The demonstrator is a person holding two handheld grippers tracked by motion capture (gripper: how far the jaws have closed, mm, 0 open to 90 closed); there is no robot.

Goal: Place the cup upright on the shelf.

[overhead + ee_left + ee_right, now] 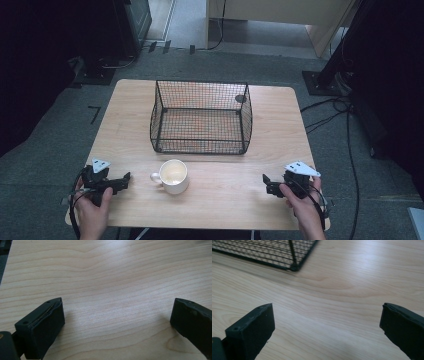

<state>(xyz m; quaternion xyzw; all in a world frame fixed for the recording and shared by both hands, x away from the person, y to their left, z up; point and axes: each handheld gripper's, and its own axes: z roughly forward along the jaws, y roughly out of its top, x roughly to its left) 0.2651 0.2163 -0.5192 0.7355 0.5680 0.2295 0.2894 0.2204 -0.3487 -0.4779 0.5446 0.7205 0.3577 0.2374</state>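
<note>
On the pale wooden bench (250, 195), one white mug (173, 176) stands near the front edge, seemingly empty, just before one black wire basket (201, 117), also empty. Two tongs rest low: left tongs (125, 180) beside the mug, right tongs (266, 183) well apart from it, both with jaws spread wide over bare wood. Grey carpet surrounds.

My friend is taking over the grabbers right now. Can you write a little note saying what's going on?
Left gripper: open, holding nothing, low over the light wooden table, left of the cup.
Right gripper: open, holding nothing, near the table's right front.
White ceramic cup: upright, handle toward the left gripper, in front of the black wire mesh basket, which looks empty.
Done: nothing gripped yet.
Left: probably grasp the cup and put it in the basket.
</note>
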